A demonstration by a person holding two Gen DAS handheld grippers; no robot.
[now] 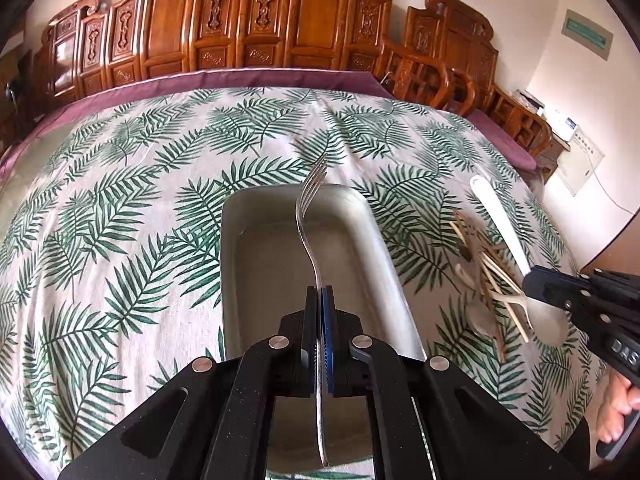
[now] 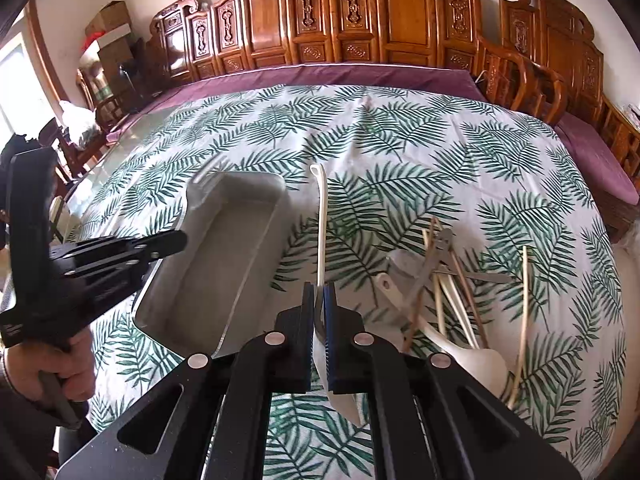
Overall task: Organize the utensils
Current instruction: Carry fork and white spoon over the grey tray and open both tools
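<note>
My left gripper [image 1: 319,290] is shut on a metal fork [image 1: 309,216], tines pointing away, held over the grey rectangular tray [image 1: 236,216]. My right gripper [image 2: 319,288] is shut on a long white spoon [image 2: 322,216], handle pointing away, just right of the tray [image 2: 276,208]. The right gripper also shows in the left wrist view [image 1: 532,280], holding the white spoon [image 1: 496,216]. A pile of utensils [image 2: 444,280] with chopsticks, spoons and a metal piece lies right of my right gripper. The left gripper [image 2: 180,240] shows at the tray's left side.
A leaf-print cloth [image 1: 120,208] covers the table. Carved wooden chairs [image 2: 360,20] line the far edge, with more at the right [image 2: 560,72]. A lone chopstick [image 2: 524,320] lies at the pile's right. Boxes [image 2: 108,32] stand at the far left.
</note>
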